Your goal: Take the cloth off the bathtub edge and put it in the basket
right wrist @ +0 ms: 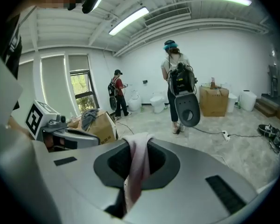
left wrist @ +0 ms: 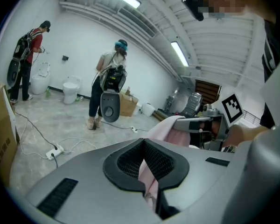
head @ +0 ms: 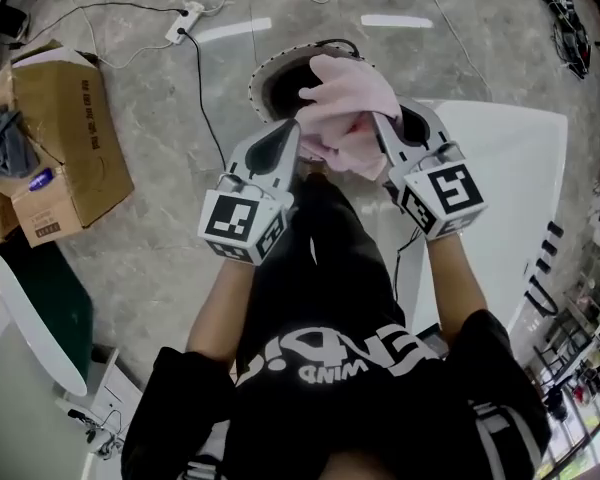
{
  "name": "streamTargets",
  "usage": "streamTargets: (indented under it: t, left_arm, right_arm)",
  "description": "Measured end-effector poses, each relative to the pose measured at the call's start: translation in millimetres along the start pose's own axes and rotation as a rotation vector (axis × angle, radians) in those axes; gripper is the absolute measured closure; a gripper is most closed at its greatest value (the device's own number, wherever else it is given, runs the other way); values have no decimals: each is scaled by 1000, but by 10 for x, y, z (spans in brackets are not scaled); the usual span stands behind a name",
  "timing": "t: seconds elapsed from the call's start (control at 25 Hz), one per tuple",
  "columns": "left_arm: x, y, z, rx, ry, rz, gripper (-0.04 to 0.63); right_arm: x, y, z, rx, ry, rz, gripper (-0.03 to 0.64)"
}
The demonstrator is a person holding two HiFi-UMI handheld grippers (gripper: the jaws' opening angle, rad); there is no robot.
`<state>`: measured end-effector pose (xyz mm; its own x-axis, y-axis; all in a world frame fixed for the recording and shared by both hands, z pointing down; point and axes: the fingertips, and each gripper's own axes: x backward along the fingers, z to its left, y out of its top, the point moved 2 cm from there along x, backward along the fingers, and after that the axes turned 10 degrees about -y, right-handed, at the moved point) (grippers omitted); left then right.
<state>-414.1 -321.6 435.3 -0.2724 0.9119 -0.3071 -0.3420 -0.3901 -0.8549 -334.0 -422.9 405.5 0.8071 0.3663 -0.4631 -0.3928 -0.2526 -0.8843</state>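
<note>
We hold the cloth (head: 345, 108) with 2 grippers at once. The left gripper (left wrist: 147, 174) is pressed together on a pink fold that runs up between its jaws. The right gripper (right wrist: 136, 169) is likewise clamped on a pink-and-white strip of the same cloth. In the head view the cloth hangs bunched between the 2 gripper tips. It is clear of the white bathtub (head: 510, 158), which lies to the right, and it sits over the round basket (head: 260, 86), whose dark opening shows behind and beneath it. We judge the carry to be nearly complete: what remains is to lower the cloth and release it. 4 faults are possible from here. 1: the bundle looks about as wide as the basket opening. A release from above the rim could leave a corner draped over the edge, or let the whole cloth slide to the floor, where a cable (head: 205, 98) runs just beside the basket. 2: if 1 gripper opens before the other, the cloth will swing toward the side that holds on and may land outside the rim. 3: the fabric sits deep between the textured jaws of both grippers, so it may cling after they part and be dragged back out when we withdraw. 4: we cannot tell how firmly the basket stands, so a knock from either gripper on its rim could shift or tip it.
</note>
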Motion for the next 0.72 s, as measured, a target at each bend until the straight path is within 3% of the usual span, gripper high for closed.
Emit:
streamTargets:
  t: [0.4,0.6,0.72]
  left_arm:
    - [-353,-1070,676,61,18,50,581]
    - [-423,-1472,752,90,19,88,581]
    - [-439,-1603,701,101,8,97,581]
  right_arm:
    - [-694,-1620,-36,-63,-42,139,601]
    - [-745,-1995,-19,-79,-57,156,601]
    - [-765,-2087,-28,-49,-112,142,601]
